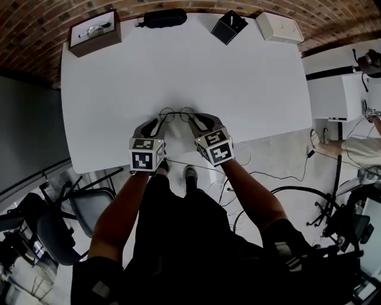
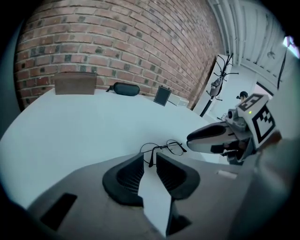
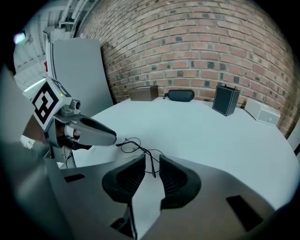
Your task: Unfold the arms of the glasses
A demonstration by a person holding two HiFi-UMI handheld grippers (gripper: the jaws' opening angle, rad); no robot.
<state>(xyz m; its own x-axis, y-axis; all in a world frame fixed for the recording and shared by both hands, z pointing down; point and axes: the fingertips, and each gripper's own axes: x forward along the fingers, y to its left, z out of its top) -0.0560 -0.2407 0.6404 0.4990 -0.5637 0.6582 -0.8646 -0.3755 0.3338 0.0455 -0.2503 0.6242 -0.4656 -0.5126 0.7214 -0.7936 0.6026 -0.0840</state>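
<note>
Both of the person's forearms (image 1: 122,205) reach down to the near edge of the white table (image 1: 178,65), where the left gripper (image 1: 153,124) and right gripper (image 1: 201,123) flank the glasses (image 1: 177,113). The arms look already swung out, one running back into each gripper's gap. I'd judge the unfolding done, and the next move a clean backing-off. Both pairs of jaws stand apart, the left wider, neither visibly pinching the thin wire.

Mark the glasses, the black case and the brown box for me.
glasses (image 1: 169,114), head view, on one lens.
black case (image 1: 164,18), head view, middle of its top.
brown box (image 1: 96,45), head view, near side wall.
</note>
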